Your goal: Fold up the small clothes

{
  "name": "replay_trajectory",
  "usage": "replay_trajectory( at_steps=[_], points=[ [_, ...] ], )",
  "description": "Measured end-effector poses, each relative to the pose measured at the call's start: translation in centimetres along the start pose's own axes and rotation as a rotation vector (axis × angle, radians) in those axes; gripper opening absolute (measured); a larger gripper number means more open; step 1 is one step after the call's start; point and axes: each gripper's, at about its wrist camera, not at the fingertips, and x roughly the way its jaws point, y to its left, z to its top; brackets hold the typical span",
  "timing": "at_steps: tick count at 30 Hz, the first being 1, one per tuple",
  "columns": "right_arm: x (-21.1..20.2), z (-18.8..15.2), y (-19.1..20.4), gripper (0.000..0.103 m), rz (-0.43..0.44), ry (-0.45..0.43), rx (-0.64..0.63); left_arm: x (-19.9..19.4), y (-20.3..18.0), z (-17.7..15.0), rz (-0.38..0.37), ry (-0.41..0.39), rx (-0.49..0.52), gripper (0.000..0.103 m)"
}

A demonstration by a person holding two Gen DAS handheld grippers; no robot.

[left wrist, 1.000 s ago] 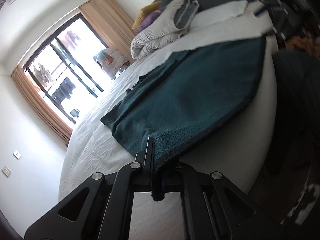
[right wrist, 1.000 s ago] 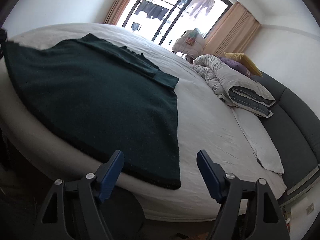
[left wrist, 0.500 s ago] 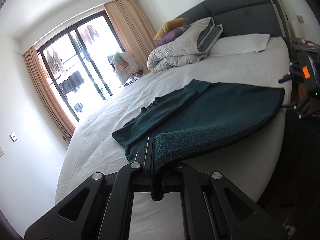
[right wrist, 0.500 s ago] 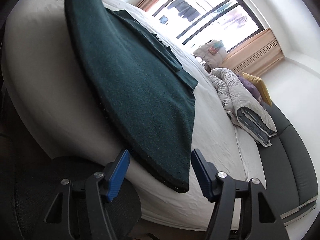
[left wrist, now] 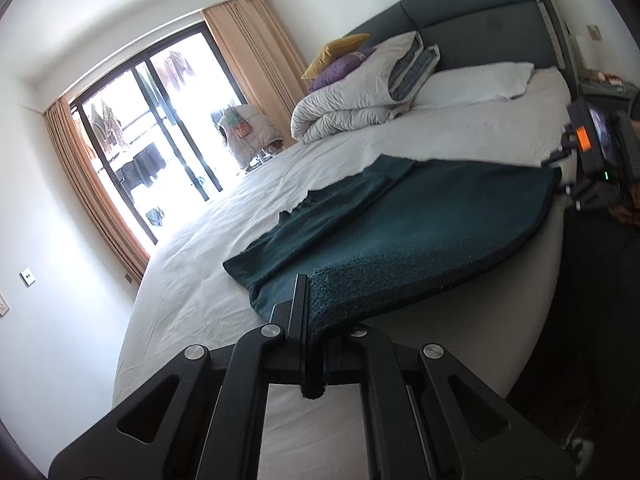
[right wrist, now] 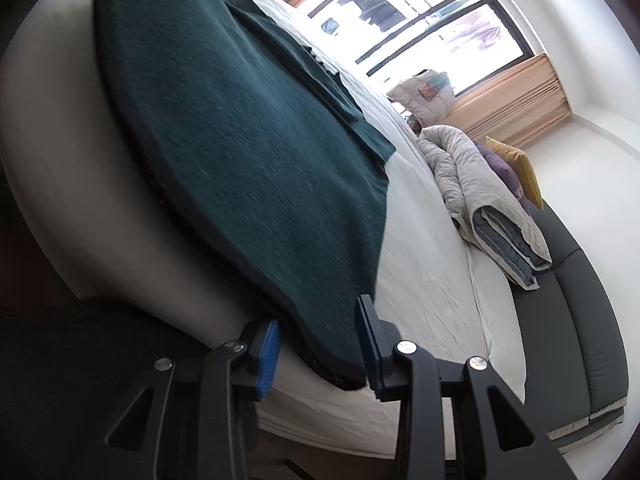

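Note:
A dark green knit garment lies spread on the white bed, its hem at the near edge. My left gripper is shut on the garment's near left hem corner. In the right wrist view the same garment fills the left half. My right gripper is open, its blue-padded fingers on either side of the garment's right hem corner, not closed on it. The right gripper also shows in the left wrist view at the far right.
A folded grey duvet with yellow and purple cushions sits at the head of the bed by the dark headboard. A white pillow lies beside it. Glass doors with curtains are behind. Dark floor lies beyond the bed edge.
My right gripper has moved in toward the bed edge until the garment's hem corner sits between its open fingers. My left gripper stays shut on its corner and has tilted upright.

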Motion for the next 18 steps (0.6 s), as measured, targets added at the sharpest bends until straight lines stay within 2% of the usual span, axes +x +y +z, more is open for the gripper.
replay_trajectory(
  at_steps=[3, 7, 12, 14, 18],
  points=[
    [0.6, -0.7, -0.5, 0.031, -0.011, 0.018, -0.016, 0.2, -1.3, -2.4, -0.001, 0.042, 0.040, 0.003],
    [1.0, -1.1, -0.5, 0.027, -0.013, 0.020, -0.037, 0.8, -2.4, -4.6, -0.019, 0.078, 0.043, 0.003],
    [1.4, -1.4, -0.2, 0.016, -0.009, 0.031, -0.082, 1.2, -3.3, -6.0, -0.030, 0.096, 0.068, 0.003],
    [1.6, -1.6, -0.4, 0.008, -0.003, 0.044, -0.091, 1.7, -3.4, -6.3, -0.035, 0.099, 0.087, 0.003],
    [1.6, -1.4, -1.0, 0.004, 0.017, 0.063, -0.084, 1.9, -4.0, -7.2, -0.051, 0.112, 0.132, 0.003]
  ],
)
